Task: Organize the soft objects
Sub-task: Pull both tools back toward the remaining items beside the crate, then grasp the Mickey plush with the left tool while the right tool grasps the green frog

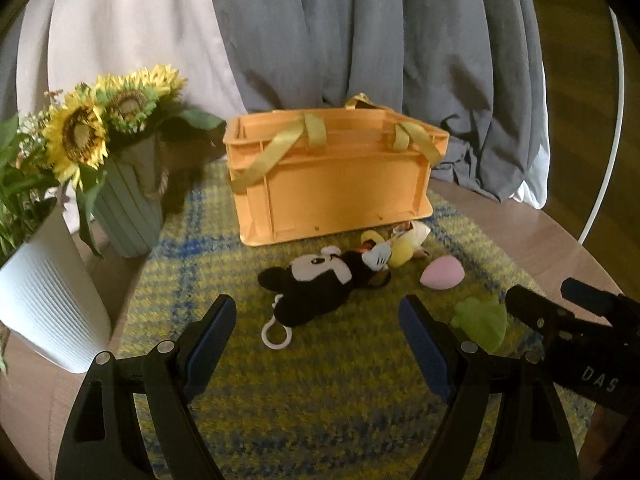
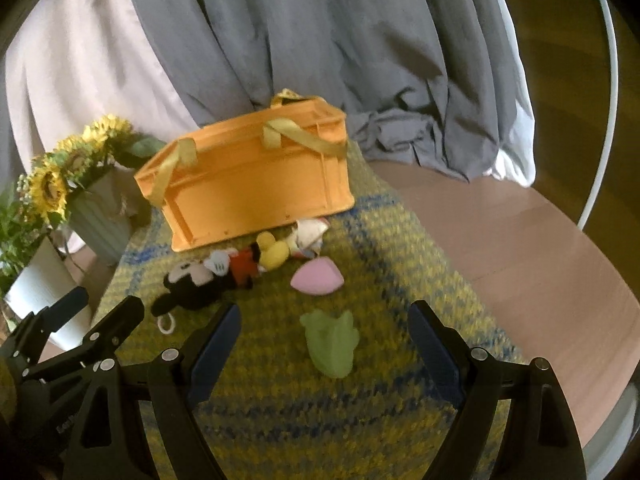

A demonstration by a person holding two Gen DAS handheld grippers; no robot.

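A coarse woven mat (image 2: 360, 248) of yellow-green yarn crossed with blue stripes covers the smooth round wooden table (image 2: 520, 240), and on it stands an orange hard-plastic crate (image 1: 332, 184) with ribbed walls and limp yellow ribbon handles; from here I cannot tell what is inside it. The soft things lie on the mat just in front of the crate: a black plush mouse (image 1: 316, 284) on its side with a white plastic ring (image 1: 276, 334) at its head, a small white-and-yellow plush (image 2: 308, 234) near its feet against the crate's base, a smooth pink egg-shaped sponge (image 2: 318, 278) beside them, and a green squashy piece (image 2: 332, 346) nearer the tools. The left gripper (image 1: 316, 340) hangs wide open with nothing between its blue pads, facing the mouse — the right gripper (image 2: 324, 348) is equally wide and empty, the green piece lying between its fingers. At the left stand sunflowers (image 1: 80, 132) in a ribbed grey-green pot (image 1: 128, 216) and a ridged white pot (image 1: 48, 300).
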